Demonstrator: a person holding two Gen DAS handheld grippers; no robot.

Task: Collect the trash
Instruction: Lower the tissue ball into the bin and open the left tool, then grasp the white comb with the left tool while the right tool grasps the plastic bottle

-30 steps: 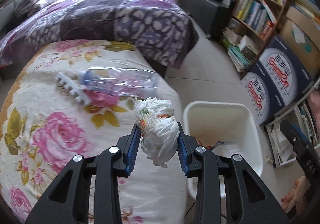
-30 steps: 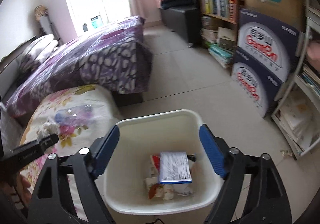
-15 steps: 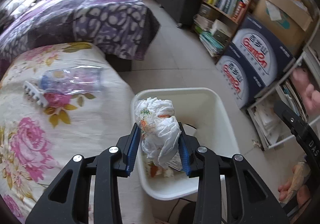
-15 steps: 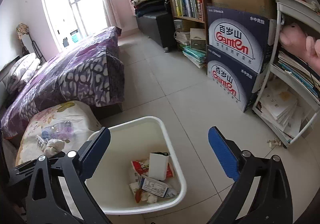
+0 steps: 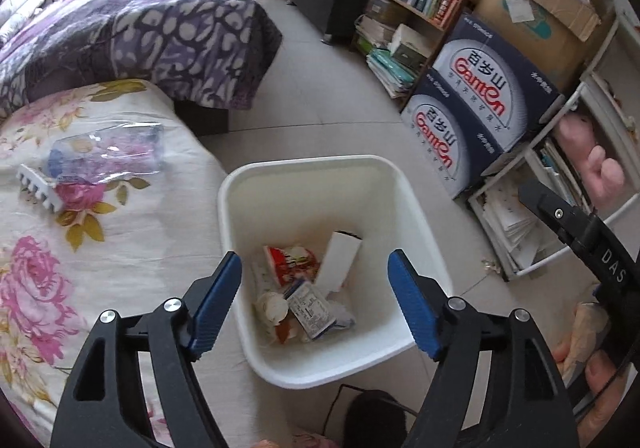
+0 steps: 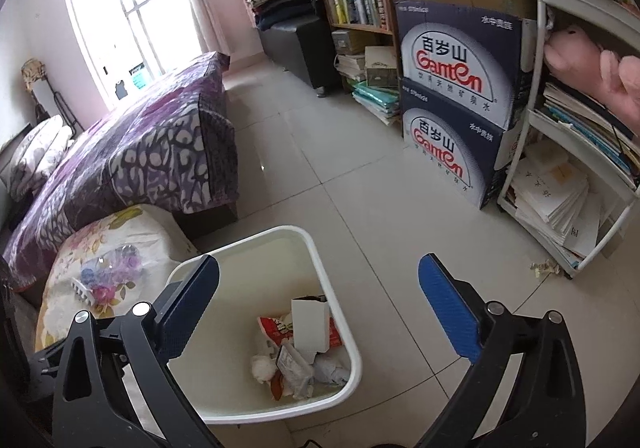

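Both the left claw (image 5: pixel 315 302) and right claw (image 6: pixel 319 312) gape empty above the white bin (image 5: pixel 424 224) holding wrappers, a carton and perhaps crumpled tissue.

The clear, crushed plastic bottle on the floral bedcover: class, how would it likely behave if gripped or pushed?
The clear, crushed plastic bottle looks empty, so probably light. Its dented walls suggest it would buckle further under a squeeze. Lying flattened on the soft floral bedcover, it would likely slide rather than roll.

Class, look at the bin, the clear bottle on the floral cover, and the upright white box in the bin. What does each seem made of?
Bin: likely moulded plastic, smooth white walls, rounded rim.
Bottle: thin clear plastic, see-through and crumpled-looking.
Box: probably cardboard, matte white, flat faces with sharp folded edges.
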